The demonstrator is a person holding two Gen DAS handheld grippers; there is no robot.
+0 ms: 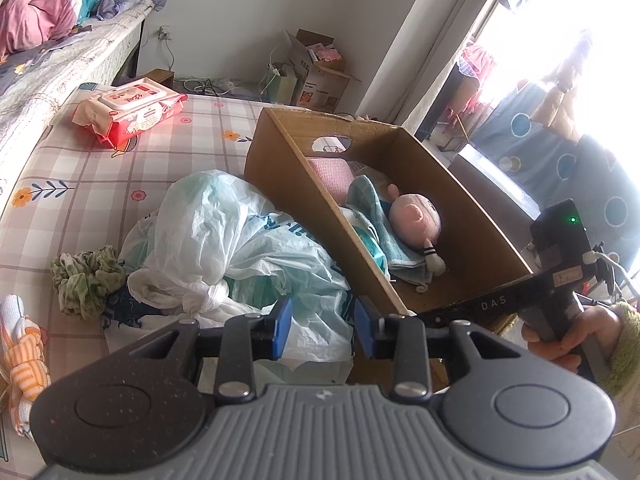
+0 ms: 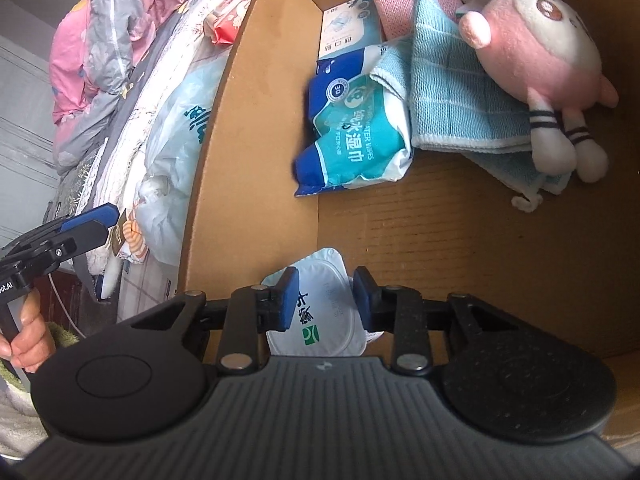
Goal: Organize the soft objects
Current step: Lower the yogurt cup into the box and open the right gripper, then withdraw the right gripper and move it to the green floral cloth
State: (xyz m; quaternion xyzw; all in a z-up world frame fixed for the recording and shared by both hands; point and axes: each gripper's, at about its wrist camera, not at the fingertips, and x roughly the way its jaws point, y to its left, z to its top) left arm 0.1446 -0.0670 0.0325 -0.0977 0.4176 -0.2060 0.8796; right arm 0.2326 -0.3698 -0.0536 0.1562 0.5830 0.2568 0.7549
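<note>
Wearing fuzzy green sleeves [image 1: 624, 344]; gripping dark handles. Both grippers, left gripper [image 1: 322, 330] and right gripper [image 2: 326, 300], showing black linkages, blue pads [image 1: 283, 326], silver screws [image 1: 234, 390], ribbed grey bodies.

Strong daylight is admitted from the window [image 1: 560, 40] at the upper right of the left wrist view, where detail is washed out to white glare; the wipes pack [image 1: 128, 114] on the bed is overexposed to a red glow; straight lines are bowed toward the edges by fisheye distortion; the cardboard box [image 2: 460, 240] interior in the right wrist view is evenly lit, with soft shadows; focus is held sharp throughout.
</note>
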